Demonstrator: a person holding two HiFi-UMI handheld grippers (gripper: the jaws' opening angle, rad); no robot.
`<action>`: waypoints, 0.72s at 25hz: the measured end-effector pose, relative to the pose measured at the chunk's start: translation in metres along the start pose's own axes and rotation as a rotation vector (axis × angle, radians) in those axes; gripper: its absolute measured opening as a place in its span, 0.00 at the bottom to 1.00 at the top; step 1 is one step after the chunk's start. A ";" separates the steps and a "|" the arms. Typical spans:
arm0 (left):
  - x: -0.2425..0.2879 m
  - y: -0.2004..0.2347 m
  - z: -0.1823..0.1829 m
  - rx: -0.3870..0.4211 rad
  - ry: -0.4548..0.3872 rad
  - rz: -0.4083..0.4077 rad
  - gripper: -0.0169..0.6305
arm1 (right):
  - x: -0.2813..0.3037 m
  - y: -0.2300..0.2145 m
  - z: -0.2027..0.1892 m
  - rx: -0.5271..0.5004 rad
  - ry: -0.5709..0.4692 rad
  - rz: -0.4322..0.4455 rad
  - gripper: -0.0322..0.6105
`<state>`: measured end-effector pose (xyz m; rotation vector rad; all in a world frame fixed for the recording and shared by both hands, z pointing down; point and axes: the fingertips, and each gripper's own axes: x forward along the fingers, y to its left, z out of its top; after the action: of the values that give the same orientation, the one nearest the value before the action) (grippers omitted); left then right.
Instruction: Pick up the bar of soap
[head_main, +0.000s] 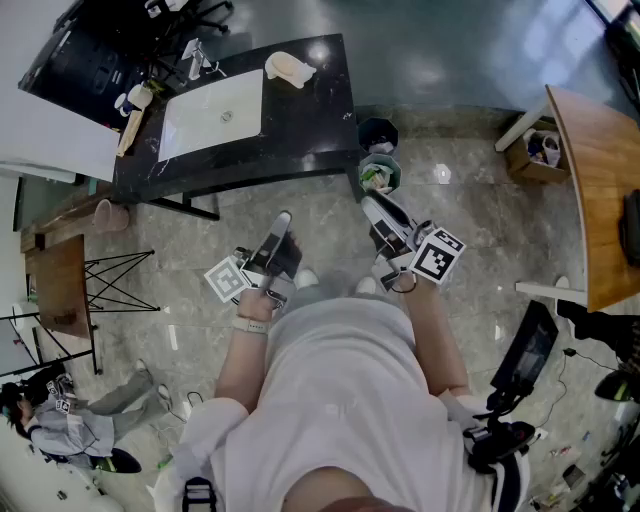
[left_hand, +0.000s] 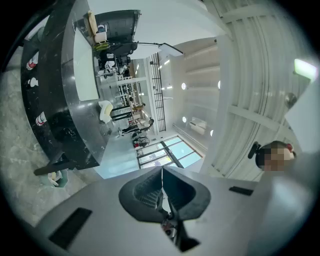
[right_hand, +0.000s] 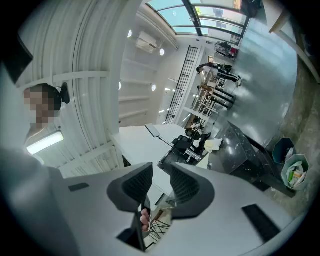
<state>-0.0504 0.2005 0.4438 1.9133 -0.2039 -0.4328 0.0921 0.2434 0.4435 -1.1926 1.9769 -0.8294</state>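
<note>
standing well back from the black marble counter (head_main: 320, 100) where the cream bar of soap (head_main: 288, 68) lies, the left gripper (left_hand: 161, 171) is pinched shut and empty, the right gripper (right_hand: 161, 168) barely parted and empty; any grasp needs wider jaws.

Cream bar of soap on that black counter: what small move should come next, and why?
Probably a step toward the black counter, reaching the right gripper forward. The cream bar of soap lies beside the white sink, far from both grippers; the left gripper is shut, while the right's jaws stand slightly apart and empty.
</note>
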 end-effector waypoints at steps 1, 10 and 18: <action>0.001 0.000 -0.001 -0.003 0.001 0.000 0.04 | -0.002 0.000 0.001 0.000 -0.002 -0.002 0.24; 0.021 0.004 -0.009 0.000 0.038 -0.012 0.04 | -0.014 -0.012 0.016 -0.008 -0.036 -0.027 0.24; 0.047 0.026 0.021 -0.038 0.050 -0.027 0.04 | 0.013 -0.036 0.033 -0.027 -0.043 -0.066 0.24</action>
<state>-0.0141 0.1570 0.4520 1.8894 -0.1369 -0.4039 0.1313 0.2121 0.4497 -1.2866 1.9286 -0.8052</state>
